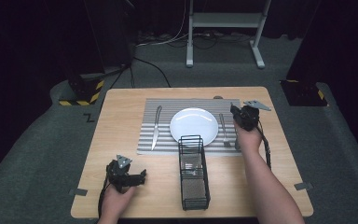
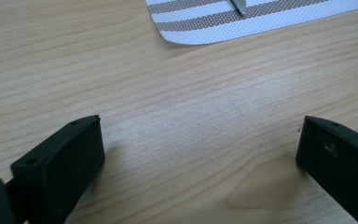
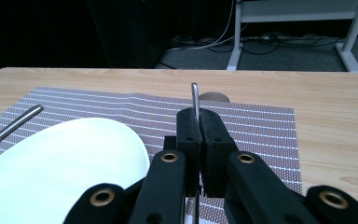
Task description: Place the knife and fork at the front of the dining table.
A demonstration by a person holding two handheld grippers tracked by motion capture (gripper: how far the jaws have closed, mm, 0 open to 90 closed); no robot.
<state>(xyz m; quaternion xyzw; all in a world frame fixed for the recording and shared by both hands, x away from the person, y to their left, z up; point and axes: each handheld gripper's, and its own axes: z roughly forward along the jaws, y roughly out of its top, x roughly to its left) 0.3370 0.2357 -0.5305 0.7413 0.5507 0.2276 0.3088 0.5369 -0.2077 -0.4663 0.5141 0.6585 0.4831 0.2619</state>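
Observation:
My right gripper (image 1: pixel 239 115) (image 3: pixel 199 122) is shut on a slim metal utensil handle (image 3: pixel 195 94), whose rounded end stands up between the pads. It hovers over the right side of the striped placemat (image 1: pixel 148 140) (image 3: pixel 261 126), just right of the fork (image 1: pixel 224 130). The utensil's head is hidden. A white plate (image 1: pixel 193 126) (image 3: pixel 51 172) sits mid-mat, with a knife (image 1: pixel 156 128) (image 3: pixel 14 123) to its left. My left gripper (image 1: pixel 140 176) (image 2: pixel 200 154) rests open on bare wood at the table's front left, nothing between its jaws.
A black wire basket (image 1: pixel 193 173) stands lengthwise in front of the plate, between my two hands. A small brown round thing (image 1: pixel 218 97) (image 3: pixel 214 96) lies at the mat's far edge. The placemat corner (image 2: pixel 242 18) and knife tip (image 2: pixel 240 4) lie ahead of the left gripper.

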